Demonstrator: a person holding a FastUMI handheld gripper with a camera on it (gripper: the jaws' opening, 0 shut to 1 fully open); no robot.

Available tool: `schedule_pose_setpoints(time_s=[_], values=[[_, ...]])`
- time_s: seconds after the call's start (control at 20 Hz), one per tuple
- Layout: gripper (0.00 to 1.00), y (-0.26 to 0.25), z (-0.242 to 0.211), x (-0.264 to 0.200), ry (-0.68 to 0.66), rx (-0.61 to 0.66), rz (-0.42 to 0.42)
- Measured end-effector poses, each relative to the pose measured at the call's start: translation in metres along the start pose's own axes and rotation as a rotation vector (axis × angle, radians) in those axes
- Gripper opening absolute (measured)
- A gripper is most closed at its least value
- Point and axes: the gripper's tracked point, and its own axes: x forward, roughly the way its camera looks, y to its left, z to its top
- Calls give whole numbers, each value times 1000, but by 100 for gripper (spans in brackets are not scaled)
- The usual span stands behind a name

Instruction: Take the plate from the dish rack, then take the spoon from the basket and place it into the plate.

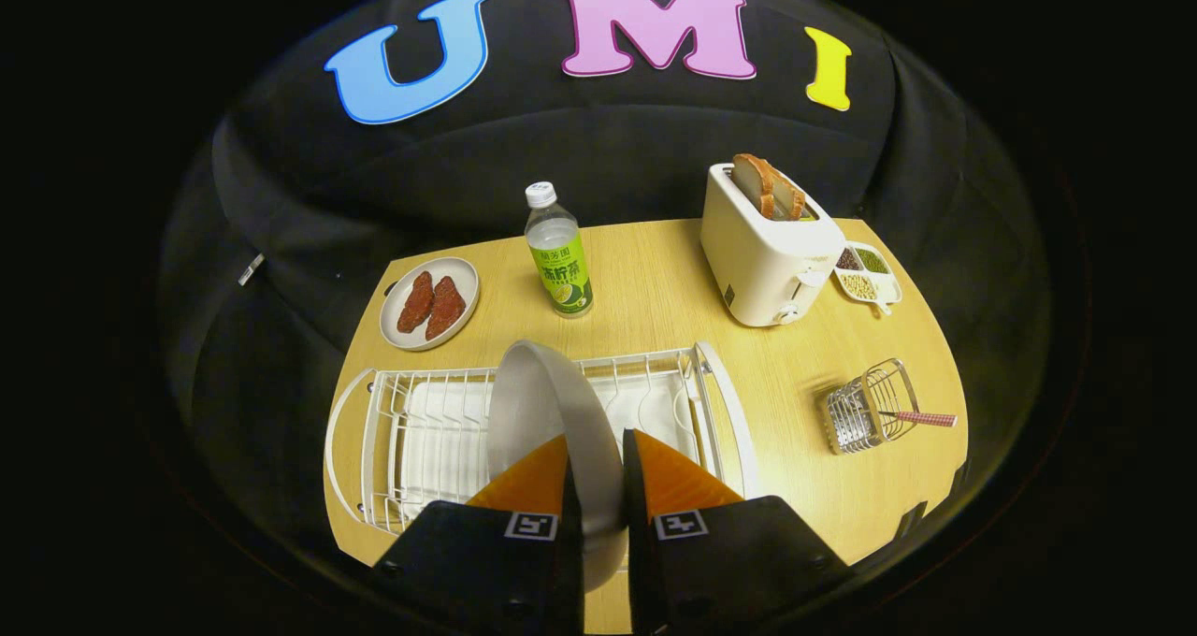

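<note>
A grey-white plate (542,402) stands on edge between my two fingers, and my gripper (596,449) is shut on its rim. The plate is over the white wire dish rack (421,430), which lies just ahead of the fingers; whether the plate still rests in the rack I cannot tell. Beyond the fingers to the right sits a small wire basket (865,407) tipped on its side, with the spoon's red-checked handle (921,418) sticking out of it to the right.
On the wooden table (655,290) stand a white toaster (767,252) with bread slices, a green-labelled bottle (558,252), a plate of reddish food (430,302) and a small divided dish of beans (868,273).
</note>
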Motion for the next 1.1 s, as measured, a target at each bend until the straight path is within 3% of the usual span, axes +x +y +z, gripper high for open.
schedule_pose_setpoints(time_s=[0.25,0.5,0.65,1.1], values=[[23,1,1,-27,7,68,154],[23,-29,6,-81,-52,89,276],[23,-70,-11,-109,-83,83,276],[22,-186,-84,-155,0,147,280]])
